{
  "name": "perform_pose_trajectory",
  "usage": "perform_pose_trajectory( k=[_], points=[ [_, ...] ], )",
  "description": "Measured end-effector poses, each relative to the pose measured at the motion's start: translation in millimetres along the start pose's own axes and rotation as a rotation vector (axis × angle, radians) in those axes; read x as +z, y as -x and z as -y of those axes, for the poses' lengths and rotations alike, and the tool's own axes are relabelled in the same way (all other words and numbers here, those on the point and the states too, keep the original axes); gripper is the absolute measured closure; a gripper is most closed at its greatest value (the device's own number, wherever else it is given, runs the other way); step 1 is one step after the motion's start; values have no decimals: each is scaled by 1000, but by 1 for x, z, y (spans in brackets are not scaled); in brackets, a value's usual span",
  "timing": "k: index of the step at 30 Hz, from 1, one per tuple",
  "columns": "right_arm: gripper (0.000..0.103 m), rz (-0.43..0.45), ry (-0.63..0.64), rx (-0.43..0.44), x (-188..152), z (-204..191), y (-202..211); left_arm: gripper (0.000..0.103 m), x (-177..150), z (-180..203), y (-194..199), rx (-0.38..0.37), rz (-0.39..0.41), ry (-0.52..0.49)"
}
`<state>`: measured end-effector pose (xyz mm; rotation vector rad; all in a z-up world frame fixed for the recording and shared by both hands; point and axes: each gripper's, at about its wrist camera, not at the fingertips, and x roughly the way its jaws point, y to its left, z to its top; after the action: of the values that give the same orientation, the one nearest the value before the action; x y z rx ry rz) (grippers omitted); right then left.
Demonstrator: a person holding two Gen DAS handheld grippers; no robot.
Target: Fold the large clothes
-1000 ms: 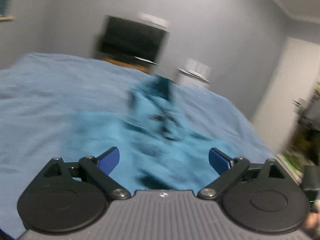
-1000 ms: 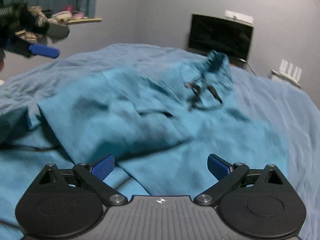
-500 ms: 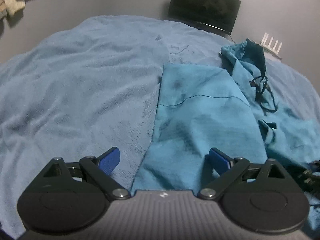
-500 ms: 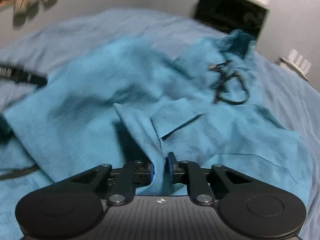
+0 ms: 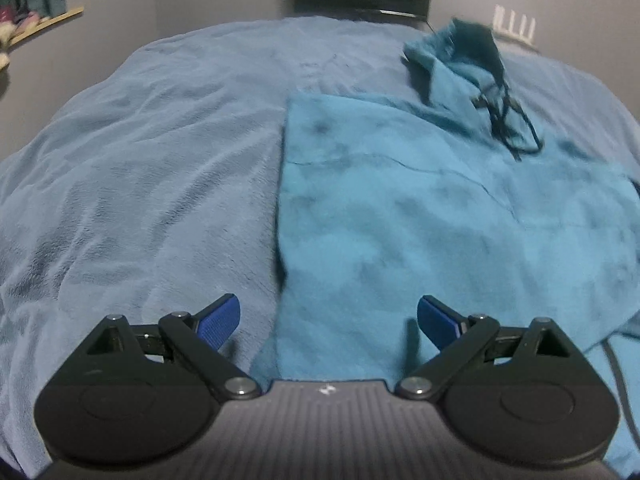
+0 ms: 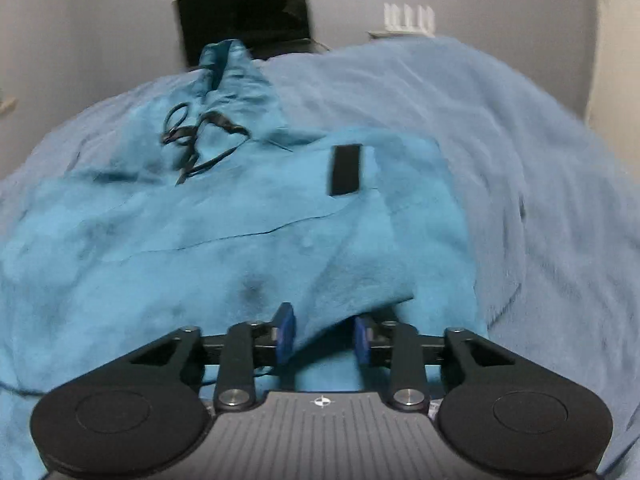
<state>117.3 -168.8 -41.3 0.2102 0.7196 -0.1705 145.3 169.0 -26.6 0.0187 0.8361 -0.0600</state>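
Observation:
A large teal hooded garment [image 5: 400, 220] lies spread on the bed, its hood [image 5: 460, 48] bunched at the far end with a black drawstring [image 5: 508, 120] looped below it. My left gripper [image 5: 328, 316] is open low over the garment's left edge, nothing between its fingers. In the right wrist view the garment [image 6: 200, 248] shows a black patch [image 6: 346, 170] and the drawstring [image 6: 200, 140]. My right gripper [image 6: 324, 332] has its jaws opening; a loose fold of the garment hangs between them and the pads do not press on it.
A blue fleece blanket [image 5: 140, 160] covers the bed [image 6: 520, 160] on both sides of the garment. A dark screen [image 6: 244, 20] and a white router [image 6: 408, 16] stand behind the far edge. A shelf [image 5: 40, 24] is on the left wall.
The right gripper shut on a fold of the garment, carried it to the right, and its jaws now stand apart. The left gripper sank toward the garment's left edge, staying open.

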Motion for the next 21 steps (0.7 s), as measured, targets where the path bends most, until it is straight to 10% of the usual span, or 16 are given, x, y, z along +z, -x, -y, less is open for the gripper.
perform_pose_trajectory(
  k=[3,6,8,13,21],
  points=[
    [48,62,-67,78,8,9,5,7,-3,7,-7,9,-25,-43],
    [90,117,-41,119,13,14,12,7,-6,14,-15,20,-42,-75],
    [89,152,-12,74,17,15,13,7,-7,15,-18,19,-52,-82],
    [64,-48,-14,-26,17,33,-26,6,-12,10,-31,6,-108,-61],
    [30,58,4,31,42,47,45,5,-10,-1,-22,-10,-103,-32]
  ],
)
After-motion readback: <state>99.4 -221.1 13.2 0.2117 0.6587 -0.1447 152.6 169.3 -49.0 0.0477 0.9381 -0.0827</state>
